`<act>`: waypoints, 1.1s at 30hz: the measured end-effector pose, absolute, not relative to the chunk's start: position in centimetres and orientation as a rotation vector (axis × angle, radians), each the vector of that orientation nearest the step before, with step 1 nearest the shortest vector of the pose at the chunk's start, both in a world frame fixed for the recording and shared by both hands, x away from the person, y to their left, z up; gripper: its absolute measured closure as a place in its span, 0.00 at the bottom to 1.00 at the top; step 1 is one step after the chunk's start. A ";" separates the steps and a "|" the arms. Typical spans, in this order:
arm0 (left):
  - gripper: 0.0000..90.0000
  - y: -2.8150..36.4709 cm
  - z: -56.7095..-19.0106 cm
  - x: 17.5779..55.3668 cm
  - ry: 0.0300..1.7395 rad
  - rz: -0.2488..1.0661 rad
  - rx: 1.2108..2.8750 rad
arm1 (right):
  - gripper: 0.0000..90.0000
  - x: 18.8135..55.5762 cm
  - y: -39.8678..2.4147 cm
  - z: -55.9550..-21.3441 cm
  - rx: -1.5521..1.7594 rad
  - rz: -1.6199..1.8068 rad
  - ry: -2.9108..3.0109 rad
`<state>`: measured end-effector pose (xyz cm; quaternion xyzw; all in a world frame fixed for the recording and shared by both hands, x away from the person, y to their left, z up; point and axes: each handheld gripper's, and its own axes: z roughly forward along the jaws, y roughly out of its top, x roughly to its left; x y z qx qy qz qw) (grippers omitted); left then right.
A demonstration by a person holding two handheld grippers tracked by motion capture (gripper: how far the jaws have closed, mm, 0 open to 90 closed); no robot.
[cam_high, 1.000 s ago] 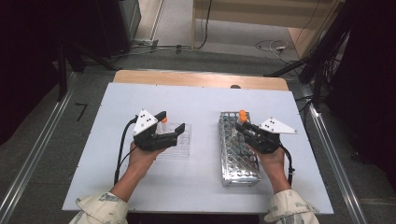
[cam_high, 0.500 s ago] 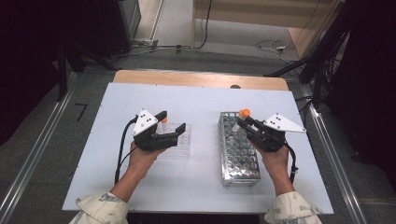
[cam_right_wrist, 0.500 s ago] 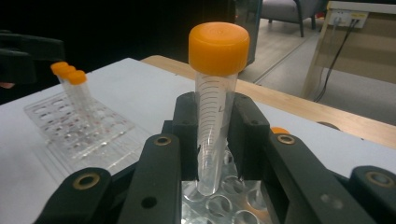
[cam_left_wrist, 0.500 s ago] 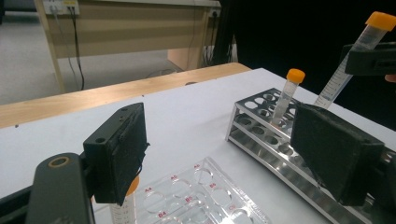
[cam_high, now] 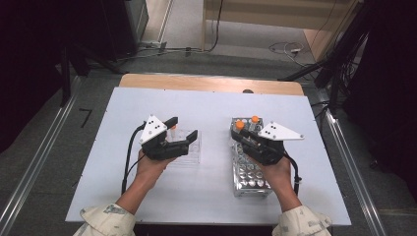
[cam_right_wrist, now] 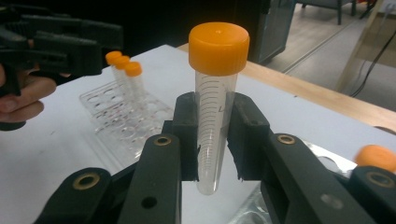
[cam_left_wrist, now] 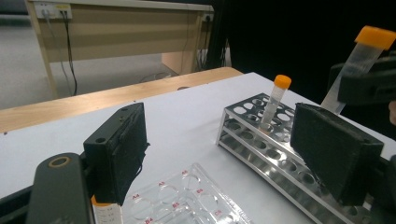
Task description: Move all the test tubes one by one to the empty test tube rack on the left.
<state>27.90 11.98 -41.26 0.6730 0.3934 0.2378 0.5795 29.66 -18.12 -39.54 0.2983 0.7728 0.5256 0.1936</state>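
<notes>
While your right gripper (cam_right_wrist: 215,140) clamps its fingers (cam_right_wrist: 186,135) on the clear, orange-capped tube (cam_right_wrist: 215,102), that tube stands upright in the grip, lifted above the metal rack (cam_high: 250,173) on the white surface (cam_high: 211,105). One more capped tube (cam_left_wrist: 275,100) stands in the rack's far end. Your left gripper (cam_high: 183,132) hovers over the clear plastic tray (cam_high: 189,151) beside the rack, fingers wide apart and holding nothing.

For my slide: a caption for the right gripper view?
Right gripper clamps an orange-capped tube above the table, plastic tray beyond.
</notes>
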 end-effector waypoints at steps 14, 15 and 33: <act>0.23 10.4 -40.6 26.9 0.850 0.515 1.595 | 0.80 28.8 -14.7 -40.8 0.791 1.415 2.286; 0.23 10.3 -40.6 26.8 0.845 0.510 1.598 | 0.80 28.8 -14.5 -40.9 0.782 1.412 2.292; 0.49 8.3 -40.7 26.0 0.739 0.410 1.649 | 0.80 27.9 -12.0 -41.4 0.710 1.367 2.365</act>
